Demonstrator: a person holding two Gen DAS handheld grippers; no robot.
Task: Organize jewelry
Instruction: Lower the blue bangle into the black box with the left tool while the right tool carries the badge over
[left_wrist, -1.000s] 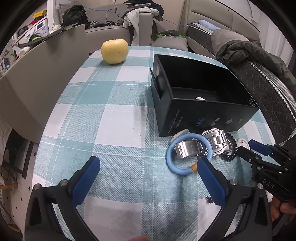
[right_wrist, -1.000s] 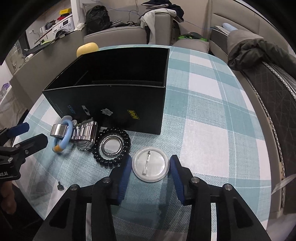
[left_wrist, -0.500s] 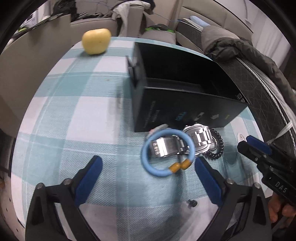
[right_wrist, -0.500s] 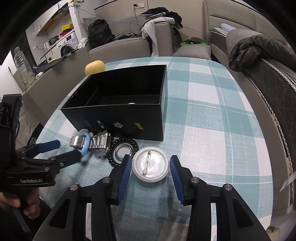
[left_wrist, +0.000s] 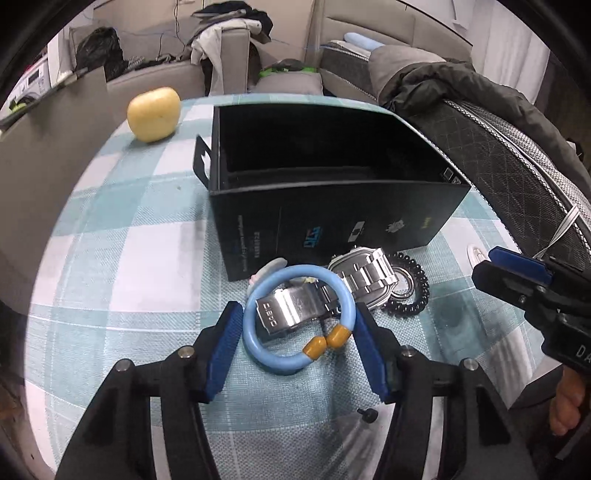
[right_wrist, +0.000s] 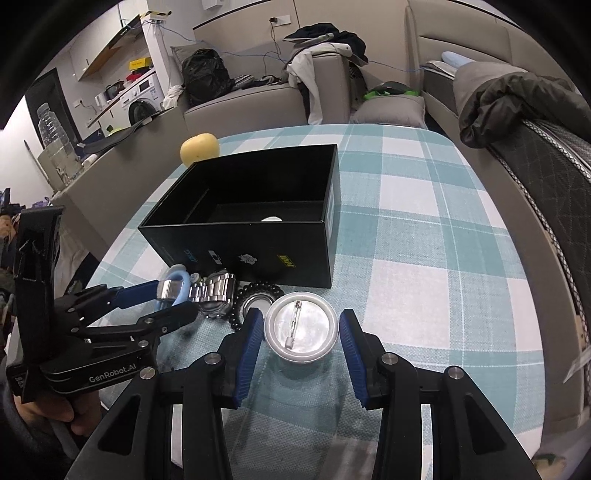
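In the last second the left claw (left_wrist: 299, 343) has come forward and narrowed from a wide spread to a close bracket around the light-blue bangle (left_wrist: 298, 320), so the next pick looks to be committed to that piece. Its 2 blue pads (left_wrist: 221, 350) stand just outside the ring on either side. From the left wrist view I cannot tell whether they already press on it, and the bangle appears to lie flat on the bench (left_wrist: 122, 266), so I read the claw as nearly closed but not yet gripping.

The right claw (right_wrist: 301, 343) has risen and pulled back a little, yet keeps the same part-open spread, straddling the round pin-back badge (right_wrist: 301, 332), with a small gap showing on each side. It holds nothing.

Just beyond the bangle, and partly inside it, lies the steel watch (left_wrist: 332, 291). Its clasp end sits within the ring, so a lift may drag or snag the band. I would expect a slow, straight rise to be needed.

Touching the watch on the right side is the black bead bracelet (left_wrist: 410, 291), which rings a small round tin.

Behind all these stands the open black box (right_wrist: 258, 225), the likely home for the jewelry. Only 1 pale small object shows on its floor, so by my reckoning the sorting is near its start.

Farthest off, a yellow apple (left_wrist: 153, 114) rests near the bench's far edge.
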